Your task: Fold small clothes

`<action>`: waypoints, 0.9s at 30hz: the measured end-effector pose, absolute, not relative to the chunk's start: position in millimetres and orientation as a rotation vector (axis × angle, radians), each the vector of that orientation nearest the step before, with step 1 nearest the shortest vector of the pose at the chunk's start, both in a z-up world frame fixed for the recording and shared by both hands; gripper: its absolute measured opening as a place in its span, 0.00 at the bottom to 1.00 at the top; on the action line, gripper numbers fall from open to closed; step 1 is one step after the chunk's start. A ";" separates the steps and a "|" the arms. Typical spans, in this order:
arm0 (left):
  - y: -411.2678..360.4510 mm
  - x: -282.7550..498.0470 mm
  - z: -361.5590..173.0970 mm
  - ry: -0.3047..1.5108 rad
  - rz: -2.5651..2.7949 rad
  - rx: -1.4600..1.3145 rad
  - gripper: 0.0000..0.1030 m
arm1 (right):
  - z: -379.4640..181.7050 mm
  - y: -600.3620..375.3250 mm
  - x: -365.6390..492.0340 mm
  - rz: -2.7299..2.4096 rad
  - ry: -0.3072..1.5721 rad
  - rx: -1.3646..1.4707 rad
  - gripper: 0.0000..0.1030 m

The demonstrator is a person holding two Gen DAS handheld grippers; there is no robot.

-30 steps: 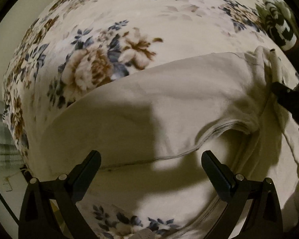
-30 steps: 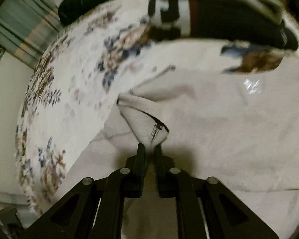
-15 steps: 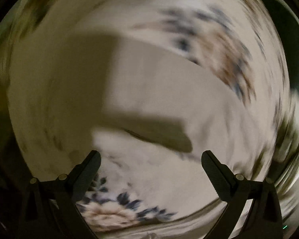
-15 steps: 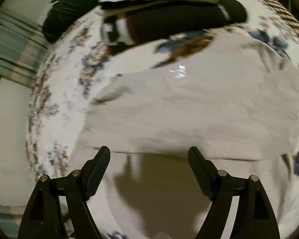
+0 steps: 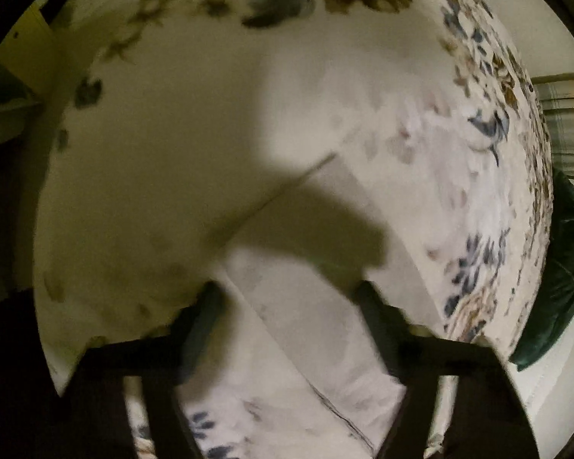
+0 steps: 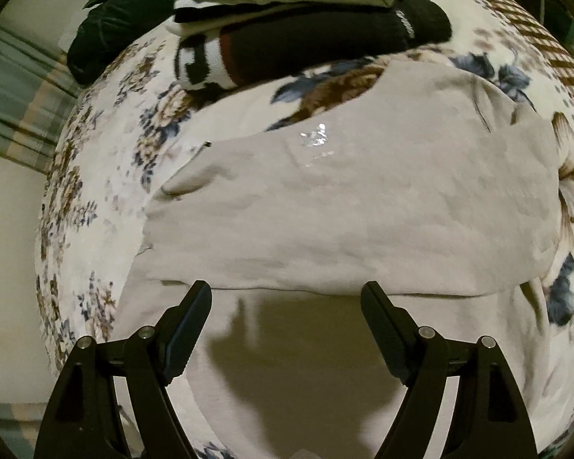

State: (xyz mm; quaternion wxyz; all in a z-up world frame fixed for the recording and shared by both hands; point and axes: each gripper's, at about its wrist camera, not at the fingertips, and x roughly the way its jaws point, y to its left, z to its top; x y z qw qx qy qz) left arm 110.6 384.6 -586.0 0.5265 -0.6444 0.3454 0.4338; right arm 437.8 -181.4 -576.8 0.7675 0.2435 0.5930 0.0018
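Observation:
A pale beige garment (image 6: 356, 206) lies folded over on the floral bedspread (image 6: 95, 176) in the right wrist view, its folded edge running across just beyond the fingertips. My right gripper (image 6: 287, 294) is open and empty above the garment's lower layer. In the blurred left wrist view my left gripper (image 5: 287, 294) is open and empty above a corner of the same beige garment (image 5: 306, 325), with the floral bedspread (image 5: 459, 176) beyond.
A stack of folded clothes (image 6: 294, 19), black and white, sits at the far side of the bed. A dark green cushion (image 6: 107, 34) lies behind it and also shows in the left wrist view (image 5: 558, 279). A checked fabric (image 6: 543, 46) lies at far right.
My right gripper let go of the garment's zipper corner, opened and drew back; the garment now lies folded. My left gripper swung fast to a different part of the bed, still open.

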 end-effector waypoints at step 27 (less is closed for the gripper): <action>196.4 291.7 -341.8 0.706 0.515 -0.533 0.02 | -567.2 -246.5 422.5 -0.181 1.314 0.287 0.97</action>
